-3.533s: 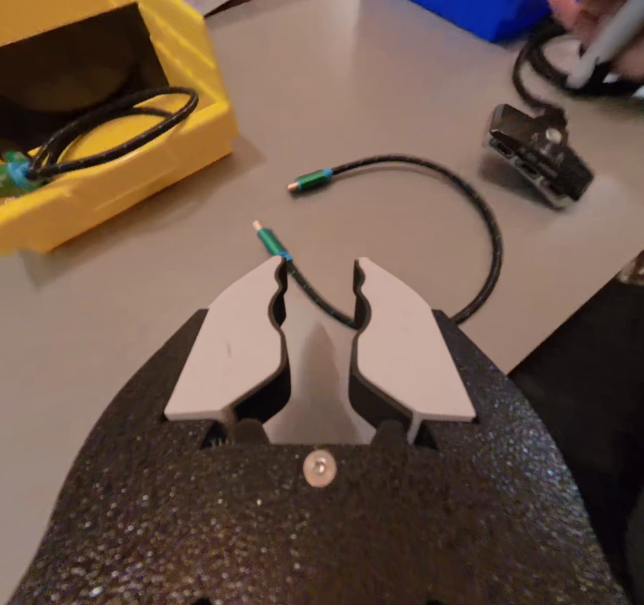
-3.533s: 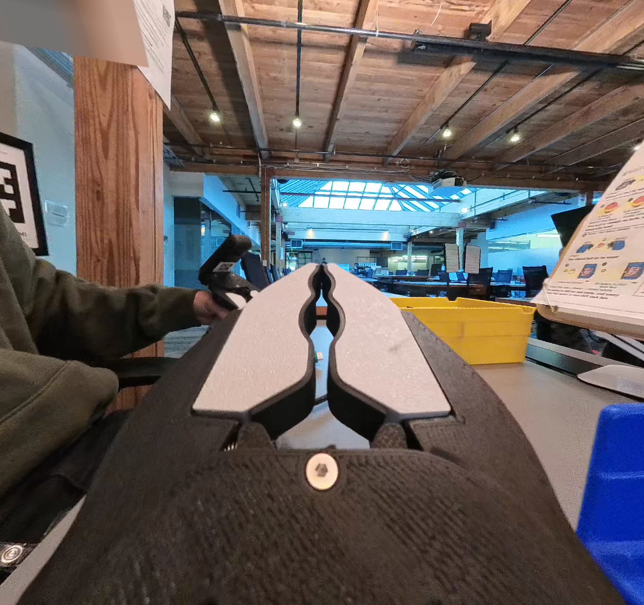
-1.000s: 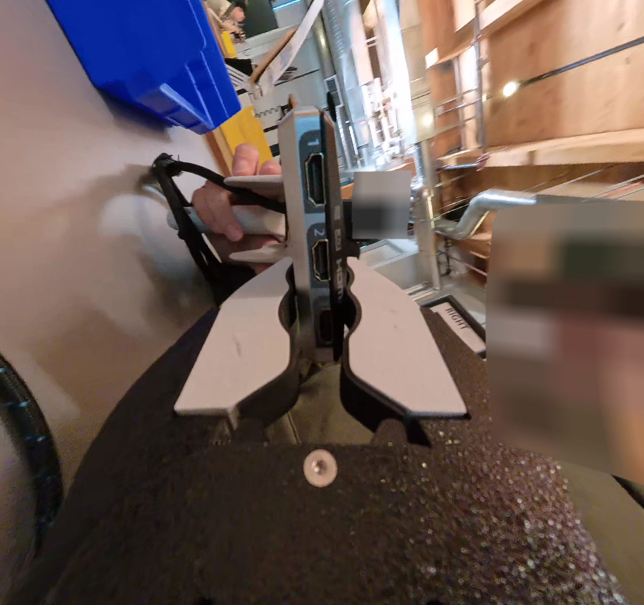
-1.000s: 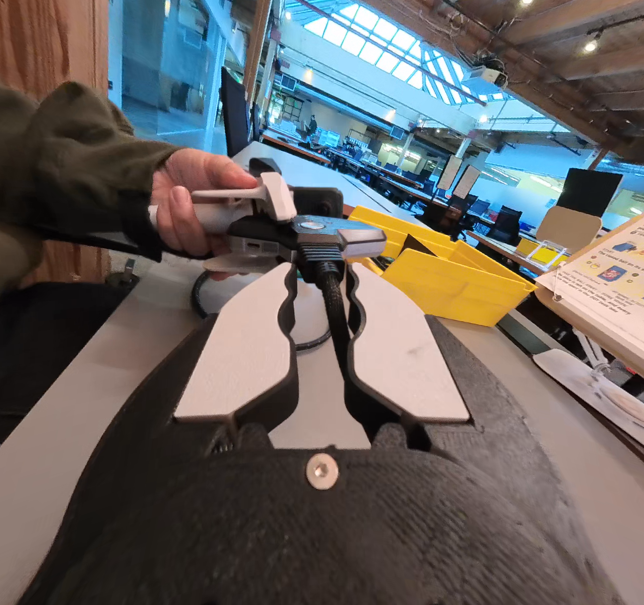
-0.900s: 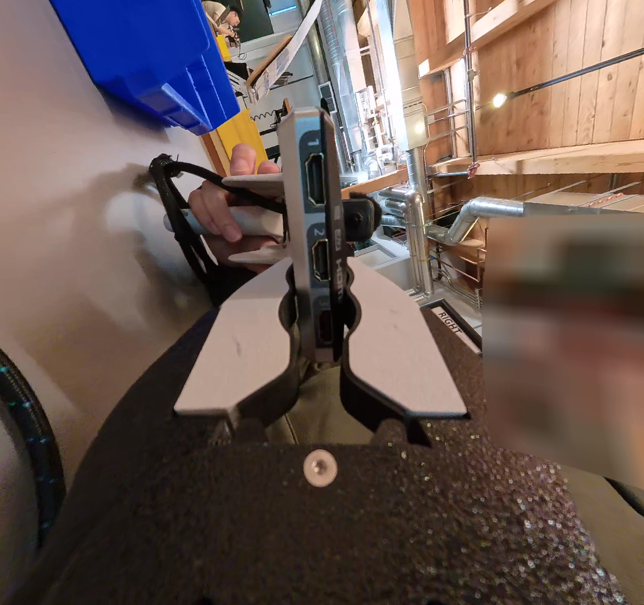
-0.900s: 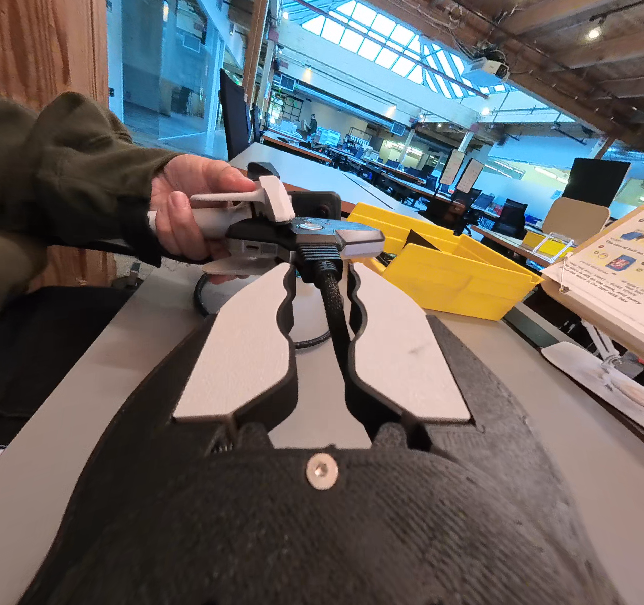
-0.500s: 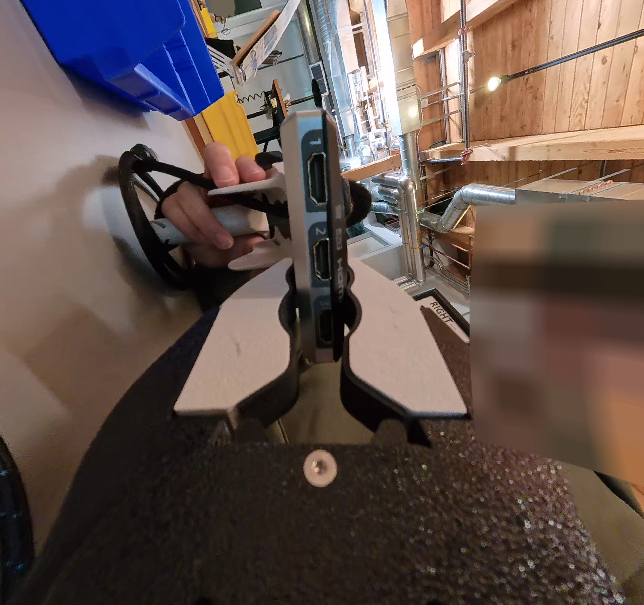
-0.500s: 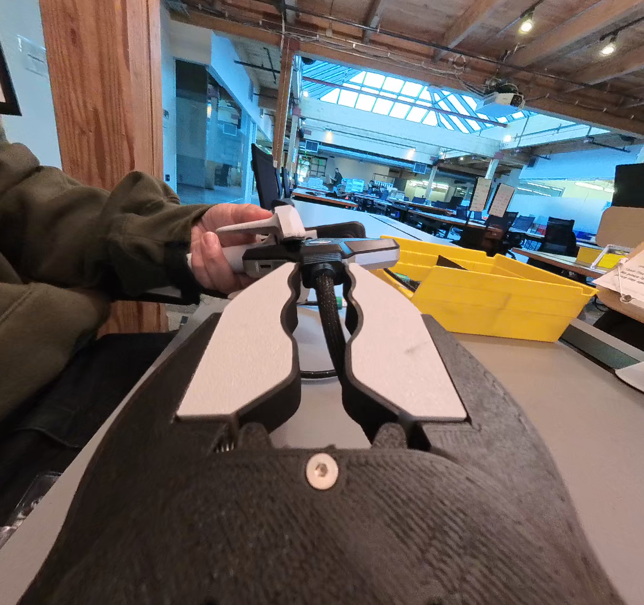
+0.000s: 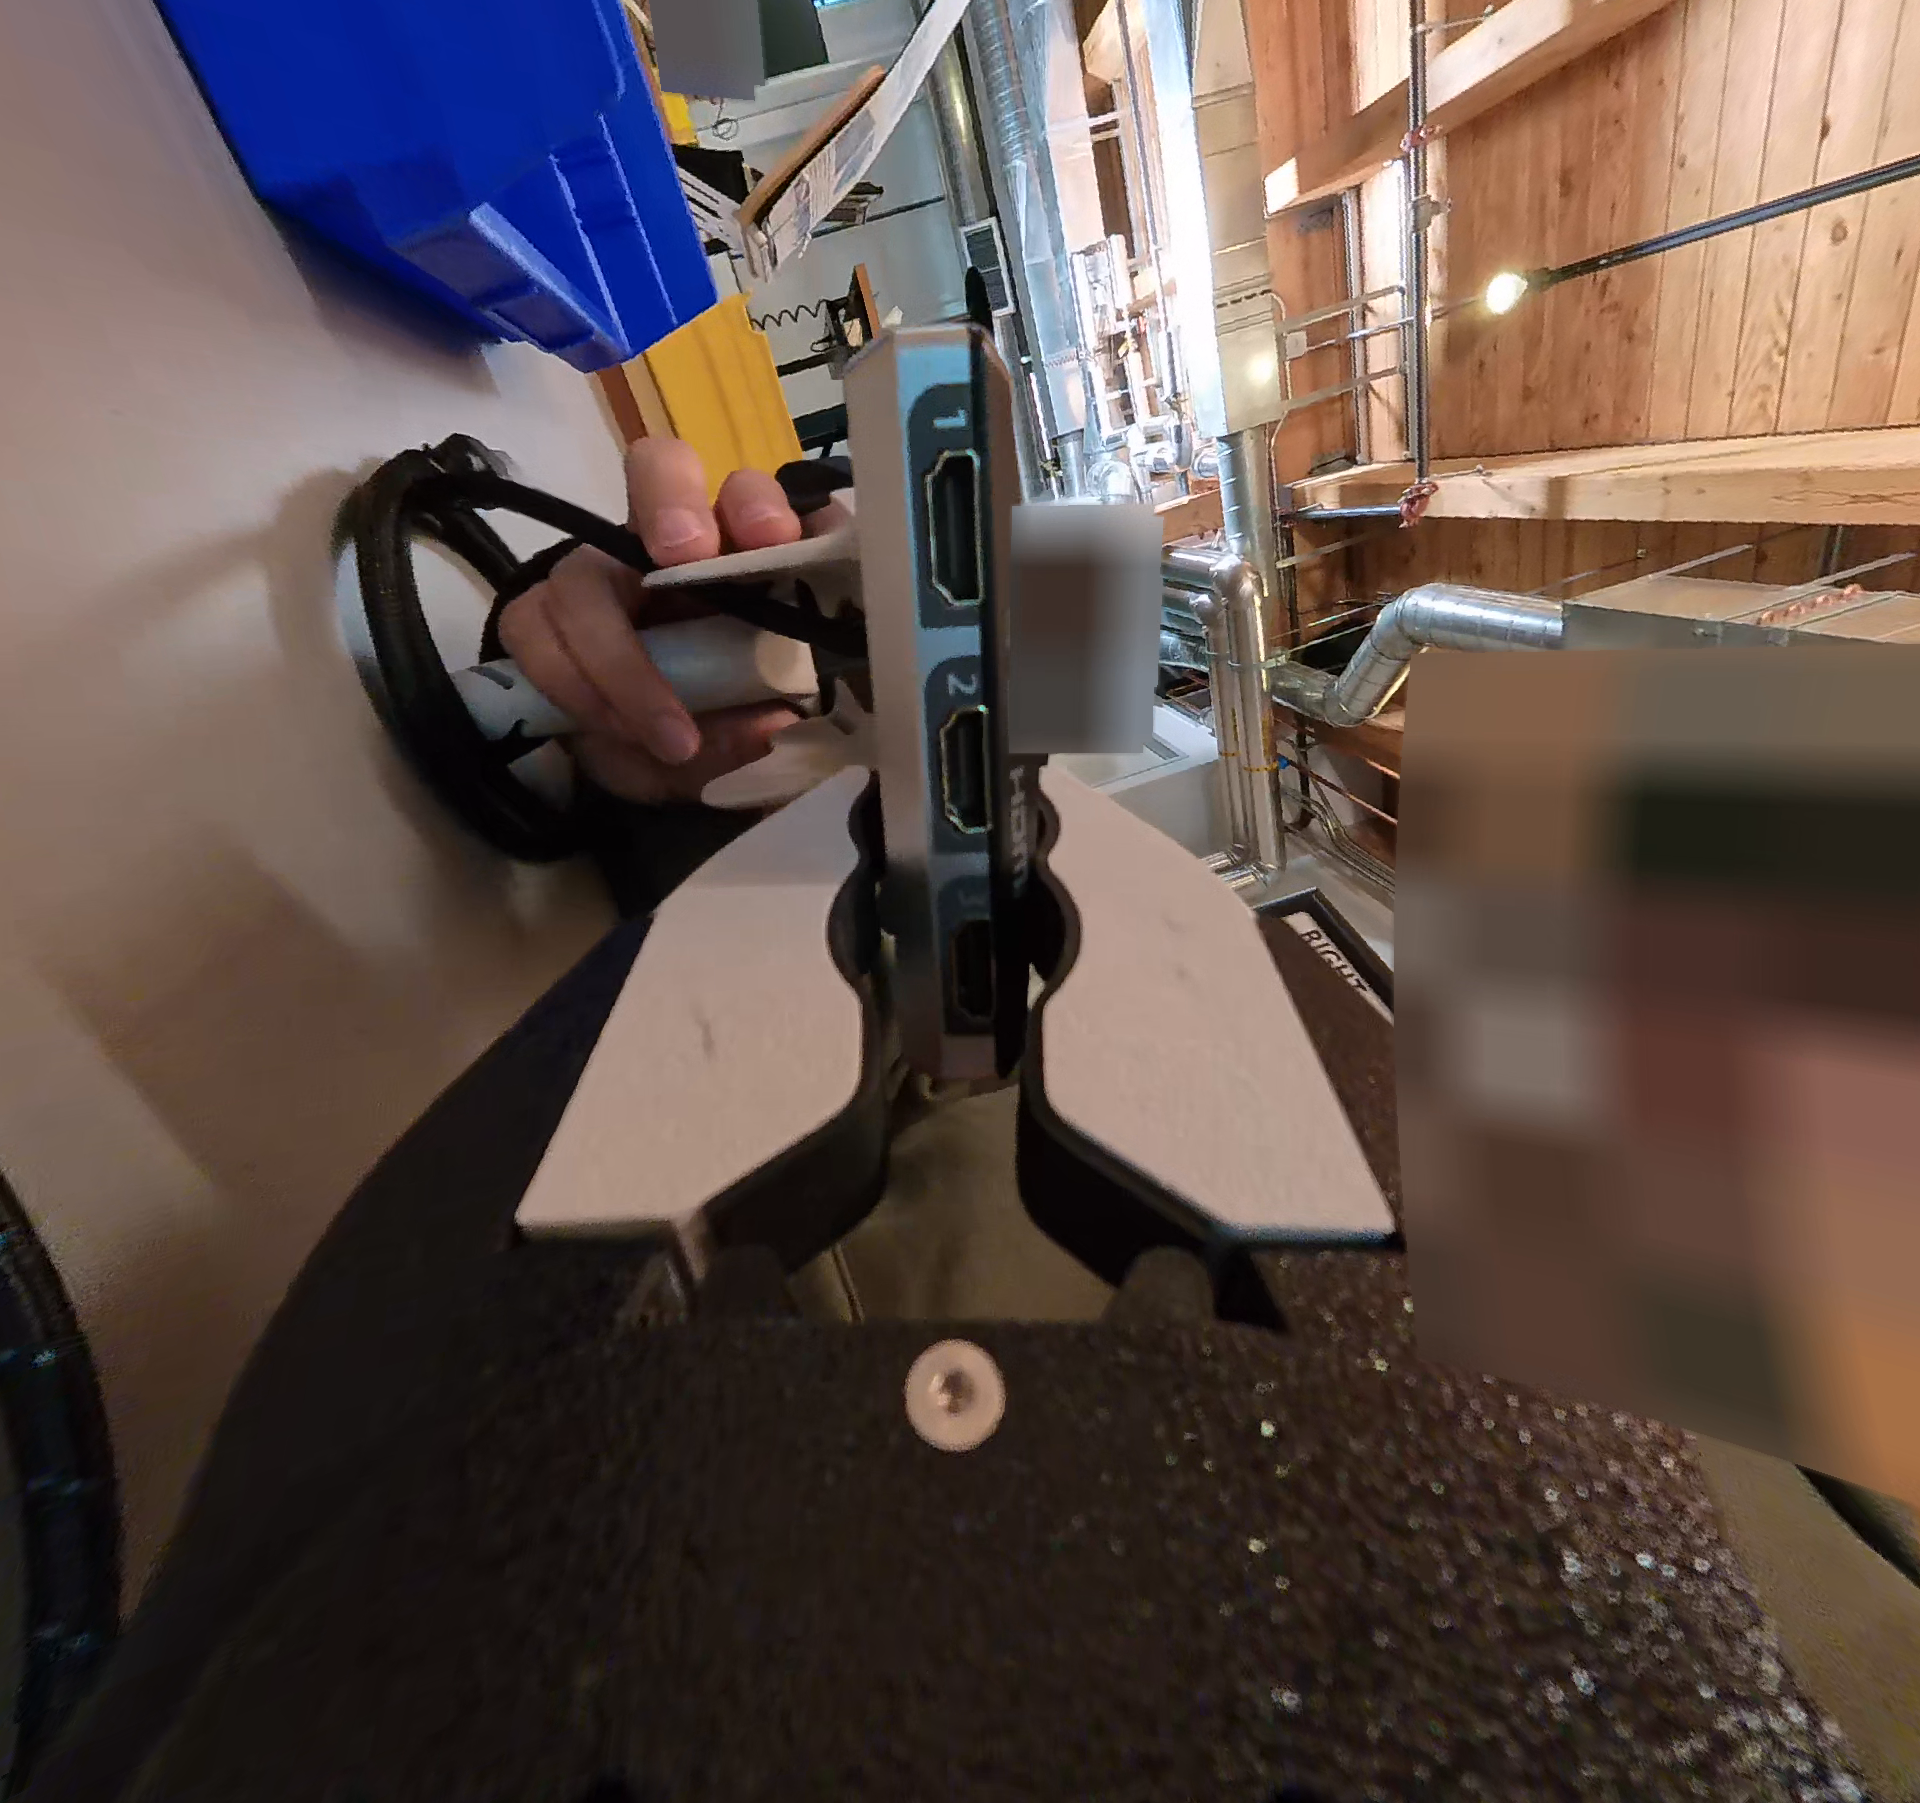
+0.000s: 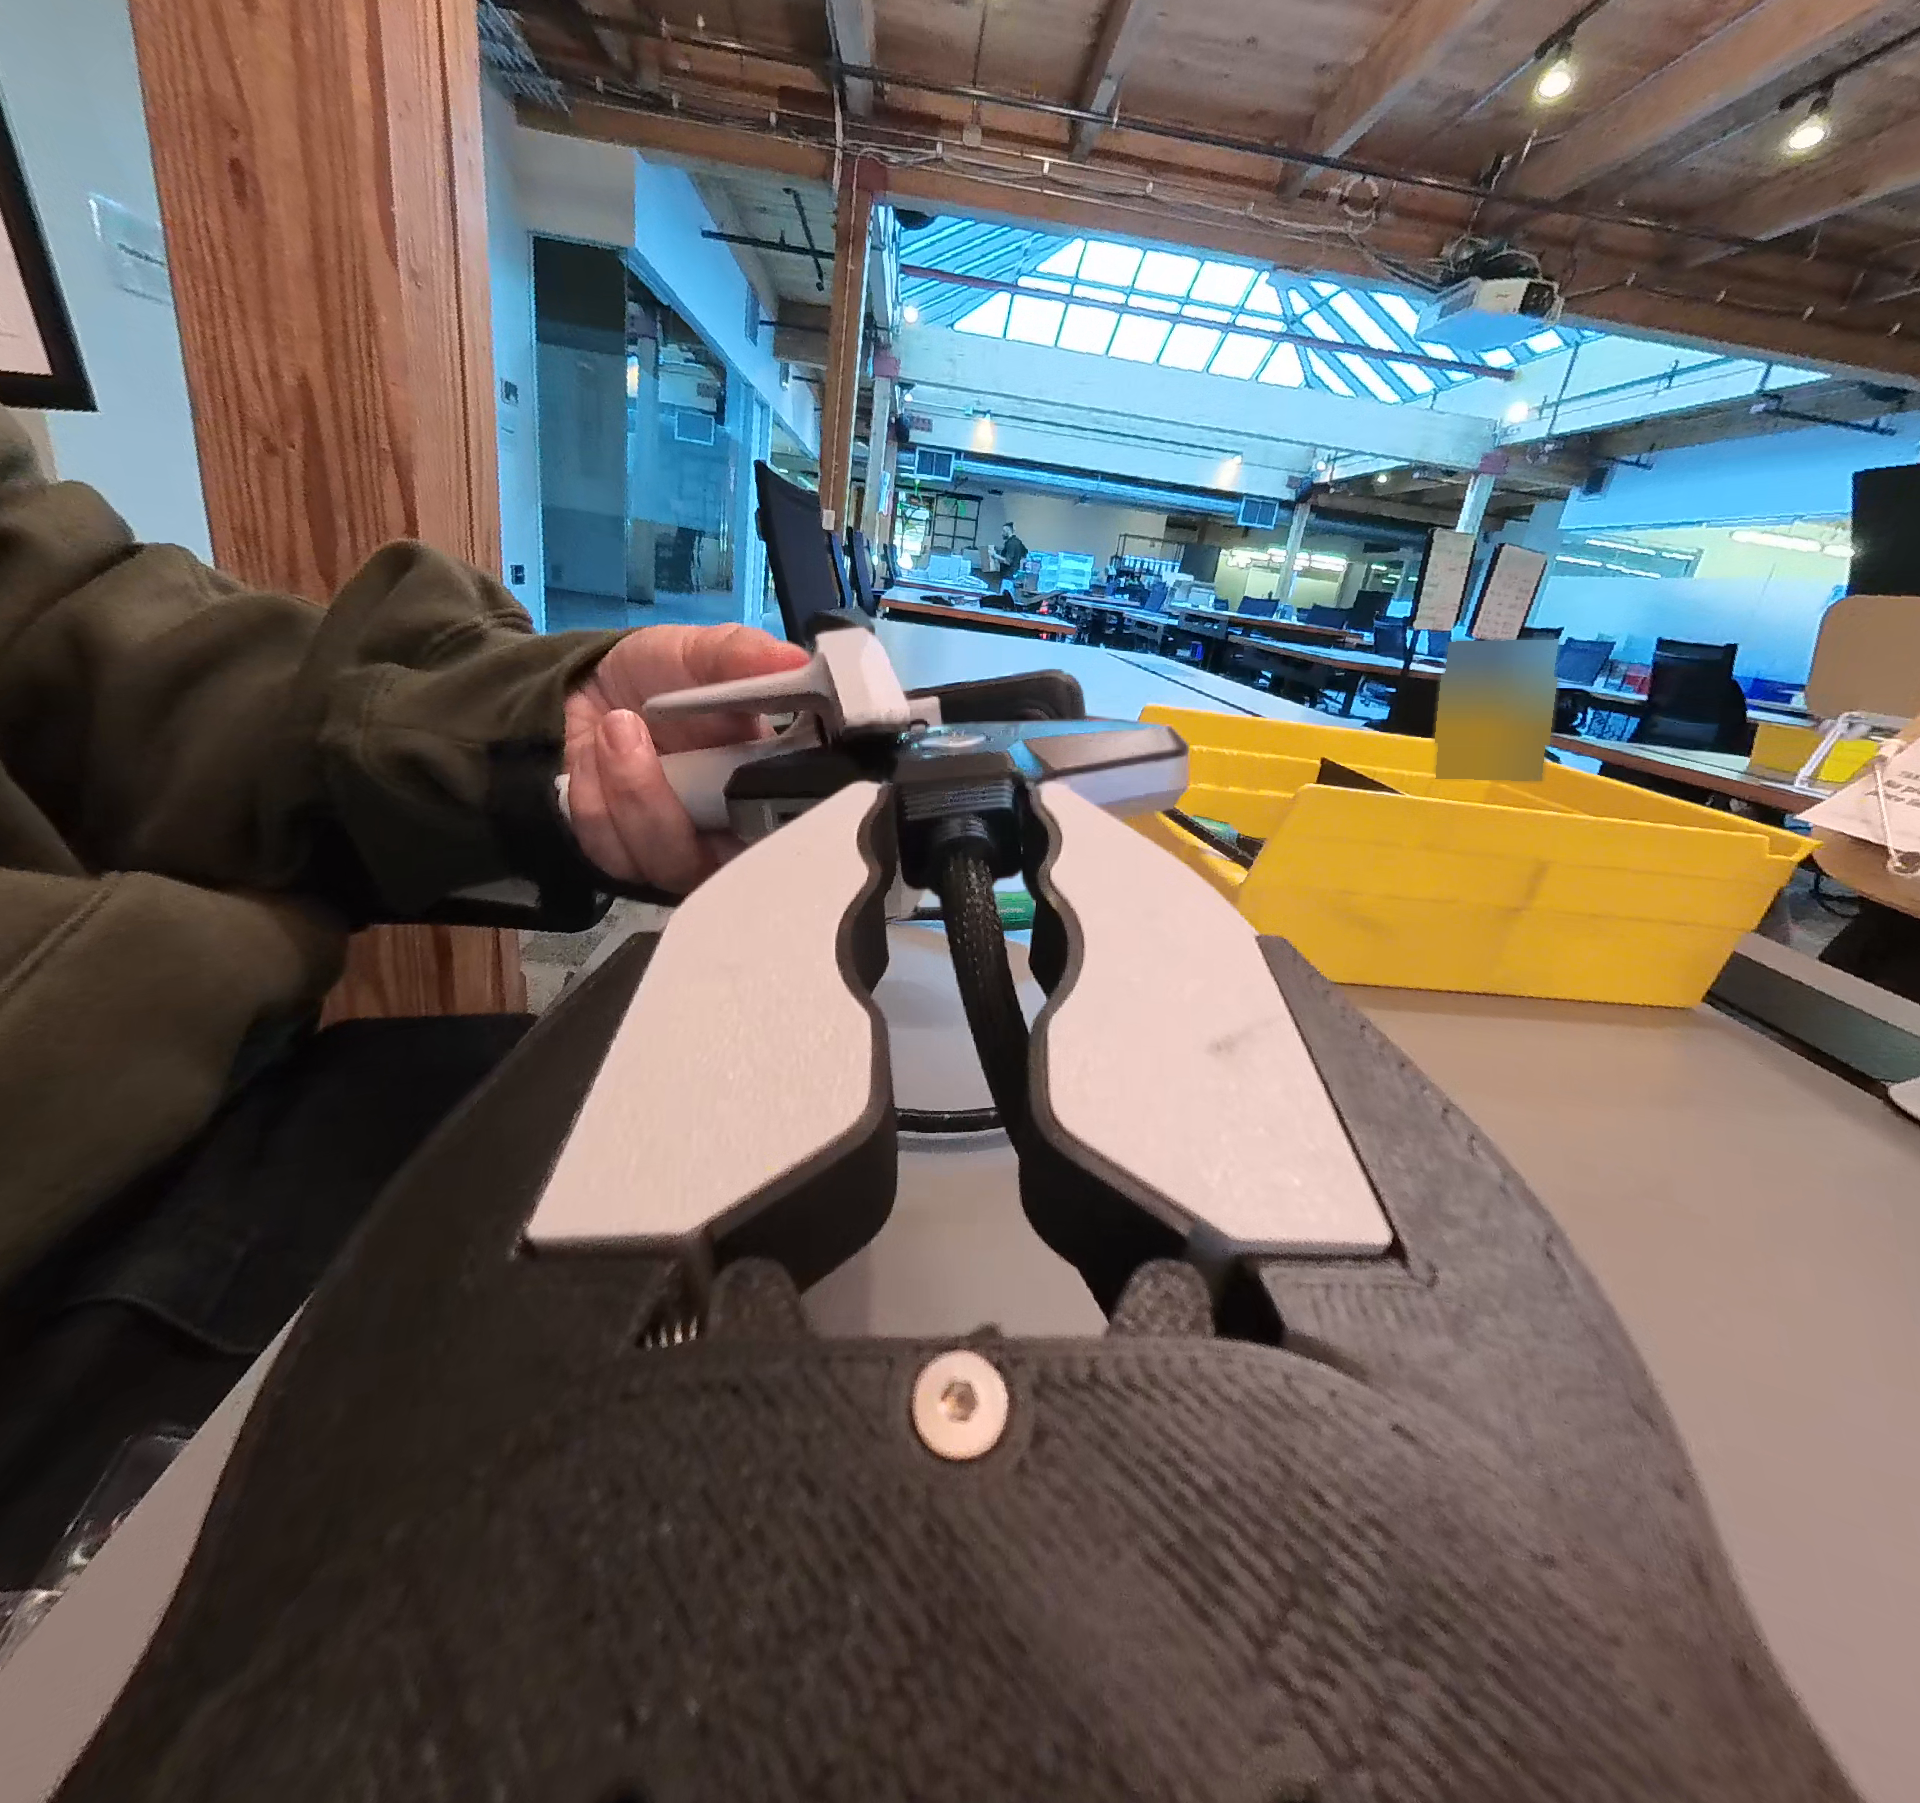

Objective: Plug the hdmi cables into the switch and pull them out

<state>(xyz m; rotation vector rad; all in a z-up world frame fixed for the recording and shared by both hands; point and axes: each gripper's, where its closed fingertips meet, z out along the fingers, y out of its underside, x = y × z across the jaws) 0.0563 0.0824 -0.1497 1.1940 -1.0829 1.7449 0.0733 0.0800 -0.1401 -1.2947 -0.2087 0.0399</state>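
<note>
My left gripper (image 9: 956, 797) is shut on the grey HDMI switch (image 9: 904, 506) and holds it on edge above the table, with three empty ports facing me. My right gripper (image 10: 954, 818) is shut on the black plug (image 10: 956, 782) of a braided HDMI cable (image 10: 982, 964). The plug sits against the near edge of the switch (image 10: 1101, 751) and looks seated. The cable runs back between my fingers and coils on the table (image 9: 405, 610). A hand (image 10: 623, 777) holds the left gripper, and another hand (image 9: 613, 652) holds the right one.
A yellow bin (image 10: 1455, 870) stands on the grey table (image 10: 1662, 1182) behind the switch. A blue bin (image 9: 416, 91) stands beyond the right gripper. A green sleeve (image 10: 208, 766) and a wooden post (image 10: 312, 247) are at the left. Another braided cable (image 9: 52, 1441) lies at the view's edge.
3.5 s ago my left gripper was open over a green-ended cable, the switch lay on the table, and my right gripper was shut and empty. Over the last second both grips held while the views tilted slightly.
</note>
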